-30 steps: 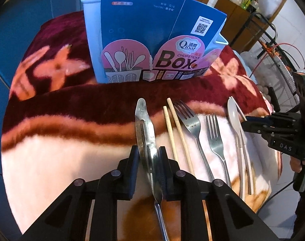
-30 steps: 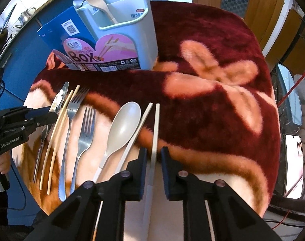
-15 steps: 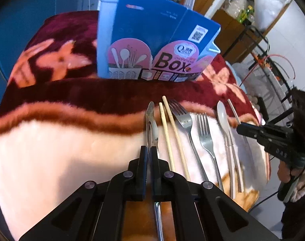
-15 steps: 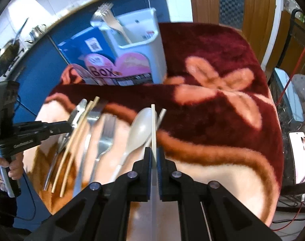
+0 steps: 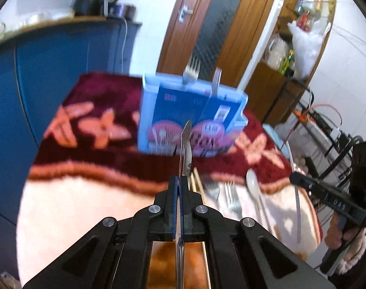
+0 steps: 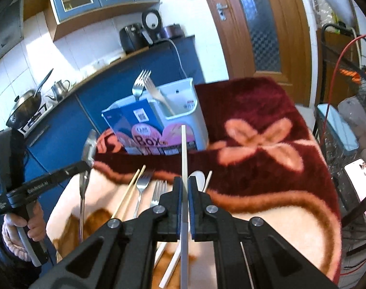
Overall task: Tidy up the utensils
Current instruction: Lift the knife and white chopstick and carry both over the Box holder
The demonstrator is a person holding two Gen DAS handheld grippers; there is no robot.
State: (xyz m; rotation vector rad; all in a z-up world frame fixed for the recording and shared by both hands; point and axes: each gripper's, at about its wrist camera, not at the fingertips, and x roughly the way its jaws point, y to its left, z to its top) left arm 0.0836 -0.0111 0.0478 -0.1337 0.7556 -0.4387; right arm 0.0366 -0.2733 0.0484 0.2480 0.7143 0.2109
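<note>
Steel knife (image 5: 186, 144) sits clamped in the left gripper (image 5: 179, 185), blade raised toward the blue utensil box (image 5: 190, 118). Beside it, the right gripper (image 6: 185, 187) pinches a pale chopstick (image 6: 184, 154), lifted above the blanket (image 6: 255, 168).

The blanket-covered table (image 5: 91, 202) is viewed from just above its near edge by both wrist cameras, angled downward toward the far edge. The light-blue plastic utensil holder (image 5: 149, 110) (image 6: 197, 125) is shared by both views, each camera's gripper being caught by the other.
</note>
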